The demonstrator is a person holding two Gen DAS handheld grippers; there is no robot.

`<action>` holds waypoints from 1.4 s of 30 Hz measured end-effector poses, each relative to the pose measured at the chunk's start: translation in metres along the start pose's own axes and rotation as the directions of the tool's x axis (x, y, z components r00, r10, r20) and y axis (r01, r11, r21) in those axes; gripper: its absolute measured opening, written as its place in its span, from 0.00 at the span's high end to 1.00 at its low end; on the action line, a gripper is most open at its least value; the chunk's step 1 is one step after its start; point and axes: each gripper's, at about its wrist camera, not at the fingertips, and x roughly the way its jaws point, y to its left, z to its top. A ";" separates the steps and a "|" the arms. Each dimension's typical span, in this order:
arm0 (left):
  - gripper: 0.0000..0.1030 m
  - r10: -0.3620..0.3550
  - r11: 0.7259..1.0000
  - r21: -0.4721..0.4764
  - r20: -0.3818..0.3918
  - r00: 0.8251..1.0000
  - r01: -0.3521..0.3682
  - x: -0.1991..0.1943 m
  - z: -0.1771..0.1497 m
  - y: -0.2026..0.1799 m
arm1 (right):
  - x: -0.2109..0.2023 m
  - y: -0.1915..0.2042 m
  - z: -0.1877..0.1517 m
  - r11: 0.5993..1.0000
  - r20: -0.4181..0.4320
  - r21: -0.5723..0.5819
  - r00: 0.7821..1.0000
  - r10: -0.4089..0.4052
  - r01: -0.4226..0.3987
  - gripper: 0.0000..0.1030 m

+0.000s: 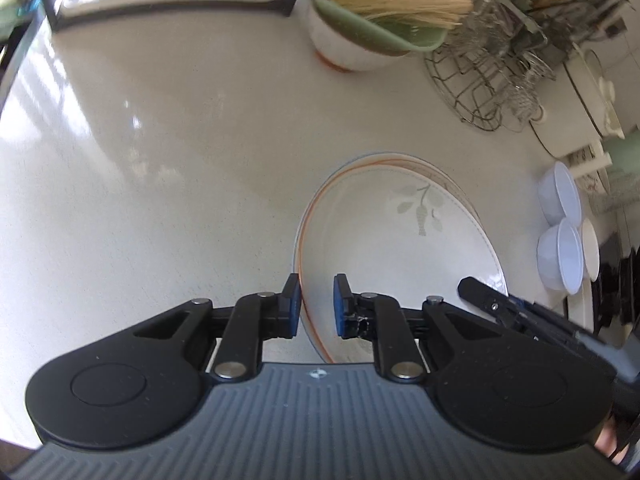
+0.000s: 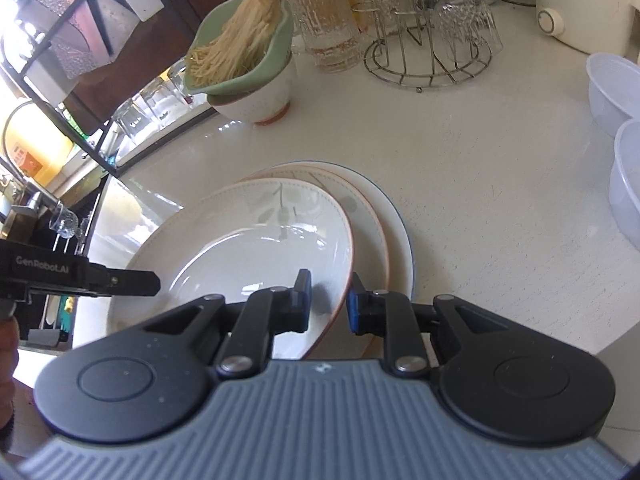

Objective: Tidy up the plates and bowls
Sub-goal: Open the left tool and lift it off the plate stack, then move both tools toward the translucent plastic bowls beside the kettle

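Two bowls (image 2: 624, 128), pale countertop (image 2: 480, 200), glass rack (image 2: 428, 60)

Two wrist cameras, each close above the plate stack (image 1: 400, 216), from opposite sides.

The left wrist view looks steeply down along its fingers over the stack's left rim, facing the green noodle bowl (image 1: 376, 4) beyond it. The right wrist view looks down less steeply from the stack's right rim. Both share the stack, the noodle bowl, the wire glass rack (image 2: 428, 60), the pale plastic bowls (image 2: 616, 92) and the white counter (image 1: 180, 140).
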 end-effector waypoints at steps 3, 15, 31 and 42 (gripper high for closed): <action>0.77 0.013 1.000 -0.028 -0.007 1.000 -0.013 0.006 -0.002 -0.002 | 0.001 -0.005 0.000 1.000 -0.002 0.024 1.000 0.002 -0.002 0.78; 0.55 0.021 0.995 -0.095 0.043 0.999 -0.016 -0.010 0.003 -0.008 | 0.003 -0.017 0.013 0.999 0.046 0.030 0.998 0.040 -0.042 0.79; 0.54 0.066 0.993 -0.103 0.141 0.988 -0.052 -0.047 -0.025 -0.039 | -0.005 -0.022 0.022 0.991 0.085 -0.123 0.994 0.070 -0.059 0.81; 0.54 0.048 0.998 -0.053 0.233 0.971 -0.037 -0.076 -0.025 -0.054 | -0.031 -0.004 0.033 0.984 0.139 -0.161 0.986 0.096 -0.073 0.81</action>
